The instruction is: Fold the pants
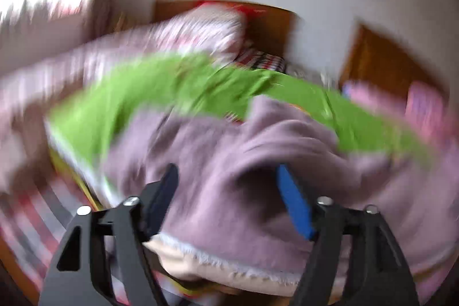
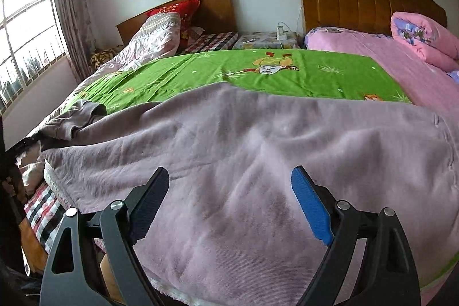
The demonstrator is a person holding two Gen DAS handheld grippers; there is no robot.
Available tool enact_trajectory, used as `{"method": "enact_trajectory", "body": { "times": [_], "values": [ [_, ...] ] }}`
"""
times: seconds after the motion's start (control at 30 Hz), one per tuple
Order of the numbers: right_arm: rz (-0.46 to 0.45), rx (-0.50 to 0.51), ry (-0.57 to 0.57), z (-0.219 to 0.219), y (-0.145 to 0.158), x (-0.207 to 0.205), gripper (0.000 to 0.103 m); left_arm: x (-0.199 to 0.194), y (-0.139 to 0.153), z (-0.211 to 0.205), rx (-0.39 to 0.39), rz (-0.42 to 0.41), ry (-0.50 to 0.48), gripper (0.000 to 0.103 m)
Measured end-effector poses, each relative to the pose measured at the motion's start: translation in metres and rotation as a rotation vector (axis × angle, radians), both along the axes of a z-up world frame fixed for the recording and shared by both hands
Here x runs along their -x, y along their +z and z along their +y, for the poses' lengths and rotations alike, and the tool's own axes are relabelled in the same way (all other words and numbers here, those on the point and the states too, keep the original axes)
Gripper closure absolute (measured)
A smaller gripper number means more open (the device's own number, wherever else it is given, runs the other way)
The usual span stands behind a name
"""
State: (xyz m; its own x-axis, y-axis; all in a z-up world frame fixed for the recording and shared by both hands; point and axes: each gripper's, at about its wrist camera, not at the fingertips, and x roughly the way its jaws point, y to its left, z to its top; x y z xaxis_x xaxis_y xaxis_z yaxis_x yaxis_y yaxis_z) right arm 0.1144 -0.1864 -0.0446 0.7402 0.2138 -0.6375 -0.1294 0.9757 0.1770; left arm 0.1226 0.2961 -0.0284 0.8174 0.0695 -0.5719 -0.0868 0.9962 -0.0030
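— Two beds [image 2: 358, 53] sit by the wall. Where are the pants [image 2: 229, 139]?
— Spread flat on the green sheet [image 2: 229, 68], cuff at nine o'clock.
— And the grippers?
— The left gripper [image 1: 226, 177] and right gripper [image 2: 231, 177] are both spread wide over the pants, pinching nothing.

Bunched pants [image 1: 258, 139] probably ahead, green sheet [image 2: 258, 70] clear

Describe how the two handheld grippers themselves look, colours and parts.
Both match. The left gripper and right gripper each have black plastic arms with triangular cut-outs and silver round pivot bolts. One finger carries a black ridged pad, the other a bright blue ridged pad. No cables or sleeves show.
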Motion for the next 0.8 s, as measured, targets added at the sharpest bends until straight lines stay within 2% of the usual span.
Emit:
{"method": "enact_trajectory", "body": {
  "times": [0.03,0.07,0.1,0.13,0.17,0.23,0.27,0.33,0.37,0.4,0.43,0.47,0.5,0.57,0.63,0.67,0.73,0.77,0.8],
  "values": [
    [-0.001,-0.001,0.006,0.002,0.001,-0.001,0.018,-0.003,0.003,-0.022,-0.096,0.003,-0.056,0.017],
    [-0.001,-0.001,0.011,0.004,0.0,-0.001,0.018,-0.005,0.002,-0.052,-0.224,0.026,-0.134,0.016],
    [0.0,0.0,0.014,0.006,0.0,-0.001,0.018,-0.007,0.0,-0.065,-0.297,0.04,-0.162,0.016],
    [0.0,0.002,0.017,0.007,-0.001,-0.001,0.018,-0.011,-0.009,-0.09,-0.468,0.056,-0.184,0.016],
    [0.002,0.003,0.023,0.009,-0.002,-0.001,0.018,-0.011,-0.018,-0.107,-0.592,0.063,-0.199,0.016],
    [0.005,0.008,0.03,0.01,-0.003,-0.001,0.018,-0.018,-0.035,-0.124,-0.731,0.102,-0.242,0.016],
    [0.006,0.011,0.029,0.01,-0.003,-0.001,0.018,-0.026,-0.046,-0.13,-0.768,0.137,-0.287,0.017],
    [0.008,0.009,0.024,0.008,-0.004,-0.001,0.018,-0.032,-0.057,-0.132,-0.767,0.158,-0.388,0.022],
    [0.008,0.007,0.019,0.007,-0.004,-0.001,0.018,-0.037,-0.059,-0.133,-0.736,0.168,-0.424,0.026],
    [0.009,0.005,0.014,0.005,-0.005,-0.001,0.018,-0.045,-0.06,-0.128,-0.702,0.179,-0.437,0.036],
    [0.01,0.003,0.008,0.005,-0.006,-0.001,0.018,-0.054,-0.06,-0.124,-0.653,0.2,-0.452,0.066],
    [0.013,0.001,0.004,0.003,-0.007,0.0,0.018,-0.062,-0.06,-0.118,-0.582,0.228,-0.463,0.08],
    [0.014,0.001,0.001,0.002,-0.007,0.0,0.018,-0.065,-0.056,-0.11,-0.5,0.226,-0.466,0.086],
    [0.011,0.005,-0.005,0.001,-0.006,0.003,0.018,-0.059,-0.041,-0.092,-0.343,0.179,-0.457,0.09],
    [0.01,0.008,-0.011,-0.002,-0.005,0.004,0.018,-0.053,-0.018,-0.055,-0.109,0.11,-0.409,0.092],
    [0.009,0.008,-0.016,-0.004,-0.005,0.004,0.018,-0.047,-0.004,-0.02,0.079,0.051,-0.363,0.092],
    [0.01,0.0,-0.021,-0.006,-0.005,0.003,0.018,-0.042,0.008,0.047,0.372,-0.03,-0.246,0.092],
    [0.013,-0.011,-0.021,-0.006,-0.006,0.002,0.018,-0.04,0.007,0.083,0.513,-0.055,-0.17,0.092],
    [0.018,-0.02,-0.018,-0.006,-0.008,0.0,0.018,-0.043,0.0,0.113,0.613,-0.068,-0.092,0.092]
  ]
}}
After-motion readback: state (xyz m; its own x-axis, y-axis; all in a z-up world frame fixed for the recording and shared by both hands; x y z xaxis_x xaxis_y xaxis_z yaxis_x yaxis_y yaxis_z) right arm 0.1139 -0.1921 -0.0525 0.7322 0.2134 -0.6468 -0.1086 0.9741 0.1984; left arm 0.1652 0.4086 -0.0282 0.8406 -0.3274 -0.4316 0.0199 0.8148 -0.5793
